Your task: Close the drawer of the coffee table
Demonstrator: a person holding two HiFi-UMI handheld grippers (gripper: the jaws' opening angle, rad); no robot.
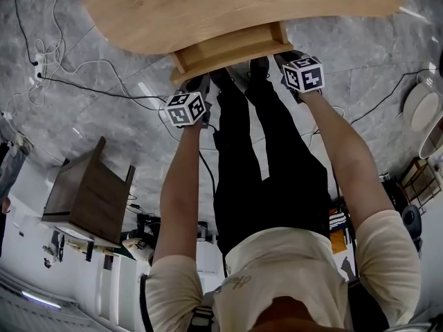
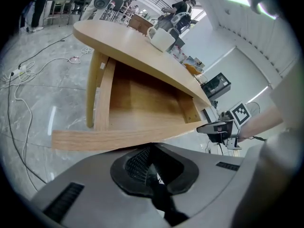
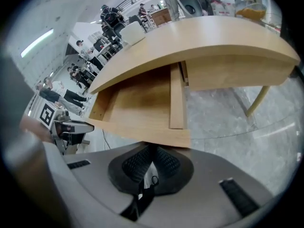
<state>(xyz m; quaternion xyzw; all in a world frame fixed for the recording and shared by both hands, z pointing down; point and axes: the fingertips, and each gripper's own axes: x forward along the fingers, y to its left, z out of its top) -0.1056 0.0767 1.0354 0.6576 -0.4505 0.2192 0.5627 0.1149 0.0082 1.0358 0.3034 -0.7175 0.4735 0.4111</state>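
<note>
Nearest the lens, a pale shirt (image 1: 277,268) and black trousers (image 1: 266,164) are seen at the bottom and middle of the head view, and two bare arms (image 1: 181,178) are stretched toward the top of the frame. At the far left, white cables (image 1: 48,64) are strewn over the grey marble floor (image 1: 90,130), and a dark wooden stand (image 1: 90,192) is seen at lower left.

Left of centre, the left tool (image 1: 196,85) is held right at the front of the drawer (image 1: 228,55). In the left gripper view its dark ribbed pads are seen pressed together, narrow, with the tips just under the lower edge of the drawer front; whether wood is touched cannot be judged.

The drawer is pulled well out from under the top of the pale wooden desk (image 1: 228,5), at upper centre of the head view, and its inside is shown in both gripper views. A white cup (image 2: 161,38) is stood on the desk top, at upper centre of the left gripper view.

Right of centre, the right tool (image 1: 284,57) is set at the other end of the drawer front. Its jaws are likewise seen shut together in the right gripper view, close below the front's edge.
</note>
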